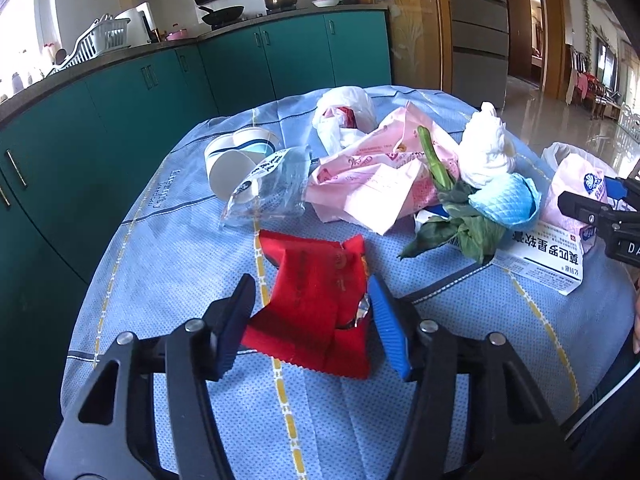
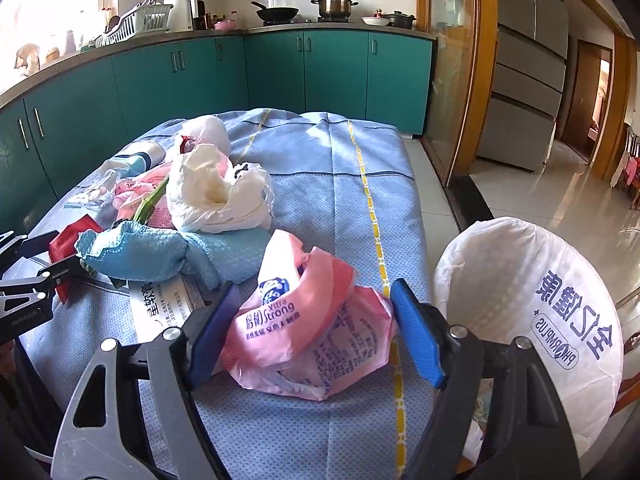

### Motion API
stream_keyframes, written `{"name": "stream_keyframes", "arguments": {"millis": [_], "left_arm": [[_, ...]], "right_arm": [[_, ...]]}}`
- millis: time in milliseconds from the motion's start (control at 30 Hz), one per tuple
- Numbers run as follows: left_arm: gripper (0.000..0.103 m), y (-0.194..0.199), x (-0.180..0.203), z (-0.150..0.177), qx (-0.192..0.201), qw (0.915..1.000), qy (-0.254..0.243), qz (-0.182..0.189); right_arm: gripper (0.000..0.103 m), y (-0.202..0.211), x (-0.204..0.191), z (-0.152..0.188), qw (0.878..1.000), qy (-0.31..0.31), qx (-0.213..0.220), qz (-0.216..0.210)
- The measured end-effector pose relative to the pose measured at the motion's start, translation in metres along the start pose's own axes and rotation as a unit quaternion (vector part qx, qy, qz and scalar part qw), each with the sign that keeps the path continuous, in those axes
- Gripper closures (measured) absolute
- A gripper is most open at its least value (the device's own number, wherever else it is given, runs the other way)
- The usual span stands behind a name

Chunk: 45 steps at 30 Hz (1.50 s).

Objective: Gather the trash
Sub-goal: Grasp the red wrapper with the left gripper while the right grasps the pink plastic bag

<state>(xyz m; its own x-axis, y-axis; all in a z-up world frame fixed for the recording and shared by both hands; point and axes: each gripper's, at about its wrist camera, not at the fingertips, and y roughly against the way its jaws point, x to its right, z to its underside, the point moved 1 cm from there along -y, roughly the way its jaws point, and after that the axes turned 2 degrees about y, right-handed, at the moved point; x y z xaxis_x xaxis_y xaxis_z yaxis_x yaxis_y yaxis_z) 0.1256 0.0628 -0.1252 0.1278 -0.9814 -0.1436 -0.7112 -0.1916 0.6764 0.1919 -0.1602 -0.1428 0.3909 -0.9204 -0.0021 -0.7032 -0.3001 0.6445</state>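
The left gripper (image 1: 310,322) straddles a red wrapper (image 1: 316,300) on the near part of the blue tablecloth (image 1: 168,240), its pads against the wrapper's two sides. The right gripper (image 2: 316,332) brackets a pink plastic bag (image 2: 308,332) near the table's right edge; left pad touching, right pad just clear. A white-lined bin (image 2: 532,304) stands to the right.

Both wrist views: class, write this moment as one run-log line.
left gripper: pads touching red wrapper | right gripper: straddling pink bag, not gripping | white bin bag: open beside table
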Motion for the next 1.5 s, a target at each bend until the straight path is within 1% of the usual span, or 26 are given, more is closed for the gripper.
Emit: {"name": "stream_keyframes", "arguments": {"millis": [100, 300, 433, 600, 767, 1167, 1500], "left_arm": [[0.048, 0.001, 0.001, 0.001, 0.001, 1.0000, -0.003, 0.001], [0.052, 0.006, 0.001, 0.001, 0.008, 1.0000, -0.003, 0.001], [0.052, 0.022, -0.005, -0.002, 0.031, 0.9995, 0.007, -0.004], [0.052, 0.041, -0.013, -0.007, 0.064, 0.9976, 0.021, -0.014], [0.052, 0.052, -0.014, -0.014, 0.085, 0.9959, 0.026, -0.016], [0.052, 0.067, -0.019, -0.018, 0.107, 0.9934, 0.034, -0.026], [0.052, 0.074, -0.017, -0.020, 0.120, 0.9919, 0.034, -0.027]], "right_arm": [[0.027, 0.000, 0.000, 0.000, 1.000, 0.000, 0.000, 0.000], [0.027, 0.005, -0.002, 0.000, 1.000, 0.004, 0.008, 0.002], [0.027, 0.011, -0.005, 0.000, 1.000, 0.008, 0.018, 0.002], [0.027, 0.024, -0.011, 0.002, 0.999, 0.016, 0.043, 0.004], [0.027, 0.031, -0.015, 0.002, 0.998, 0.029, 0.058, 0.008], [0.027, 0.037, -0.021, 0.003, 0.996, 0.042, 0.073, 0.004], [0.027, 0.039, -0.022, 0.003, 0.996, 0.046, 0.079, 0.001]]}}
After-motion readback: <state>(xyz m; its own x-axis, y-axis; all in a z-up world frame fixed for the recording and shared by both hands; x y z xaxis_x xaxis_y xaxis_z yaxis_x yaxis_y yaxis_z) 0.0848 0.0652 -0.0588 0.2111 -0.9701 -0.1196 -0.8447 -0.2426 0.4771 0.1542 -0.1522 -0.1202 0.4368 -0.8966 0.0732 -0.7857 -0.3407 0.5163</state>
